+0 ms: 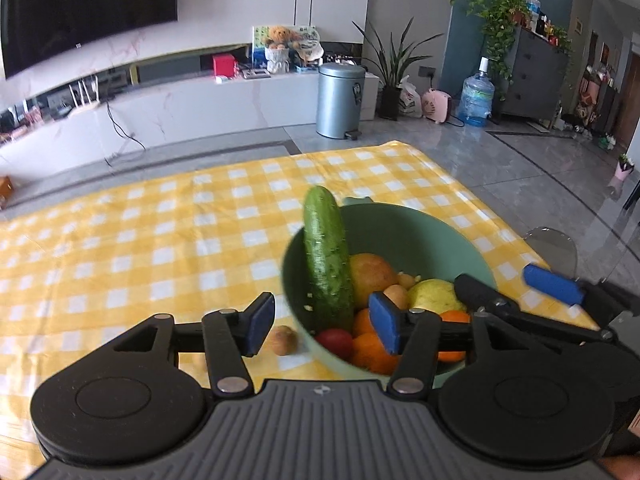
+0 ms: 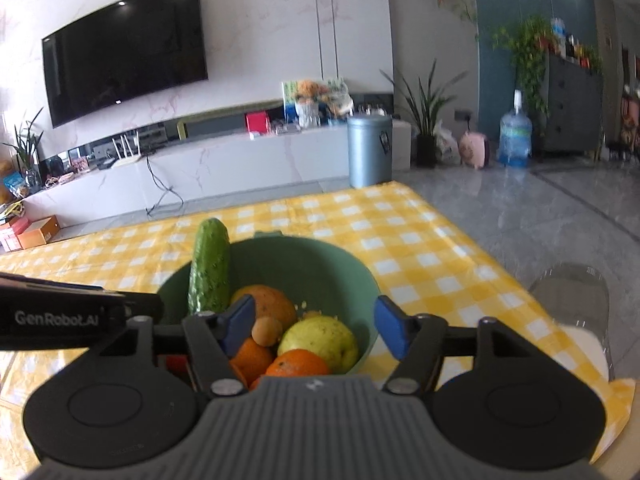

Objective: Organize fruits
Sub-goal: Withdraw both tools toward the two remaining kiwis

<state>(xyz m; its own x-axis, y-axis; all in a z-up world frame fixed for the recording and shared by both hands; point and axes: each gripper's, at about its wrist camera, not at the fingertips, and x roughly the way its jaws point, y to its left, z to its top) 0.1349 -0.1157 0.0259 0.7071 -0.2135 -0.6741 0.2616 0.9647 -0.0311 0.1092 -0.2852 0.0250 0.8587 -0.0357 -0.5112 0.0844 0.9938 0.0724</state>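
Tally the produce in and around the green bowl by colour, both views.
Green: 1, cucumber leaning upright in the green bowl
Orange: 3, orange pieces
Orange-brown: 1, large round fruit
Yellow-green: 1, pear-like fruit
Red: 1, tomato
Tan: 3, small round fruits, one outside on the cloth
Total: 10 visible
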